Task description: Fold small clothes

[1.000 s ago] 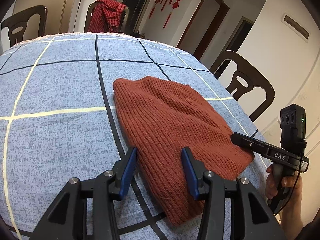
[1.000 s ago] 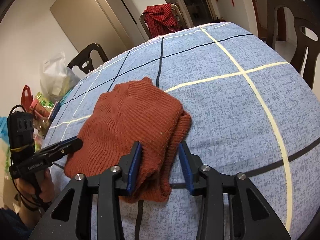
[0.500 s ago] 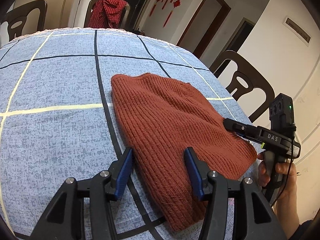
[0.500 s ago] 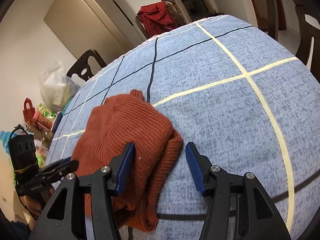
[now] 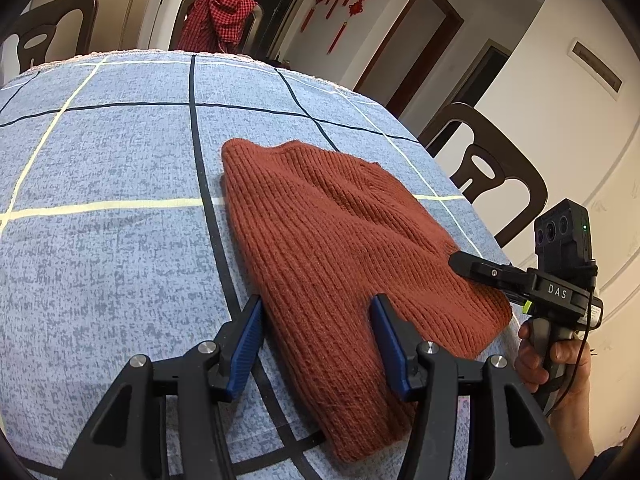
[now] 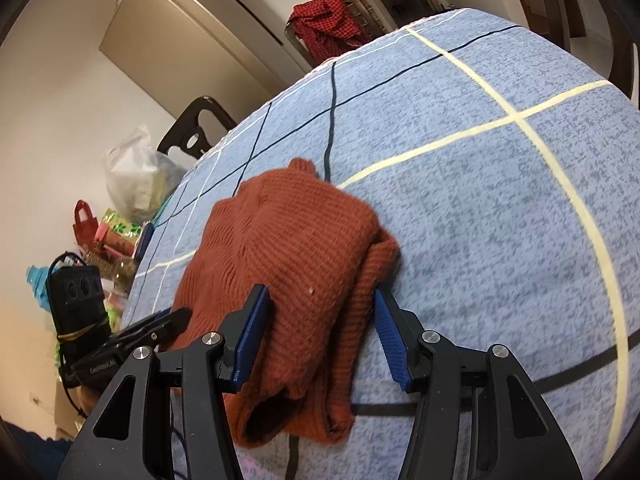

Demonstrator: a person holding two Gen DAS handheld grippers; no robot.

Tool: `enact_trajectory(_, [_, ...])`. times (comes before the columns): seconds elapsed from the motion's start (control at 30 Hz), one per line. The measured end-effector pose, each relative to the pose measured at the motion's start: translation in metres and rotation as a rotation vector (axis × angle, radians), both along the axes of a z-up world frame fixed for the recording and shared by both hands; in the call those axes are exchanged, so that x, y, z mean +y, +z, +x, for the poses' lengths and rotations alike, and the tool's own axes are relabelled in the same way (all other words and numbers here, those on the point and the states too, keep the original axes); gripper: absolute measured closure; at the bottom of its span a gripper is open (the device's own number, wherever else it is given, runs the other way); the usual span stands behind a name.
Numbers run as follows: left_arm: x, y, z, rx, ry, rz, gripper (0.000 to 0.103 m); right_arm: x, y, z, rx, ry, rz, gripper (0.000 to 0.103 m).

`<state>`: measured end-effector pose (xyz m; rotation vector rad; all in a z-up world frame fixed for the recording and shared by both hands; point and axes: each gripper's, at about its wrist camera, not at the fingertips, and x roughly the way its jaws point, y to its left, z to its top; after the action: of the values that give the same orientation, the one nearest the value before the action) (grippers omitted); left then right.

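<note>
Around the table [image 5: 100, 264], spread with a blue checked cloth, dark chairs [image 5: 492, 172] stand close, and a far chair carries a red checked garment [image 5: 218, 16]. Off its left side bags [image 6: 136, 176] and clutter pile up by the wall.

Nothing lies across the rust-red knit sweater [image 5: 332, 240], which sits folded into a thick, lumpy bundle near the table's near edge, ribbed, with doubled layers showing at the right side.

Both grippers tilt downward over it. The left gripper [image 5: 316, 332] straddles the sweater's near left edge, blue pads apart and gripping nothing. The right gripper [image 6: 320, 328], held in a hand [image 5: 560, 364], straddles the folded right edge, jaws wide and not clamping the knit.
</note>
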<state>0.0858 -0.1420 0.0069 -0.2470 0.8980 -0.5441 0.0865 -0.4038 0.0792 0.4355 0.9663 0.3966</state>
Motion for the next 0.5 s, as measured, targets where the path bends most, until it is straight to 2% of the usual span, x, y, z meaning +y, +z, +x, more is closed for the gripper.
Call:
enact_trajectory(0.1, [0.001, -0.001, 0.000, 0.000, -0.002, 0.001, 0.046, -0.002, -0.001, 0.001, 0.000, -0.004, 0.013, 0.050])
enact_trajectory(0.5, [-0.009, 0.001, 0.002, -0.012, -0.009, 0.028, 0.045, 0.000, -0.001, -0.003, -0.011, -0.007, 0.011, 0.068])
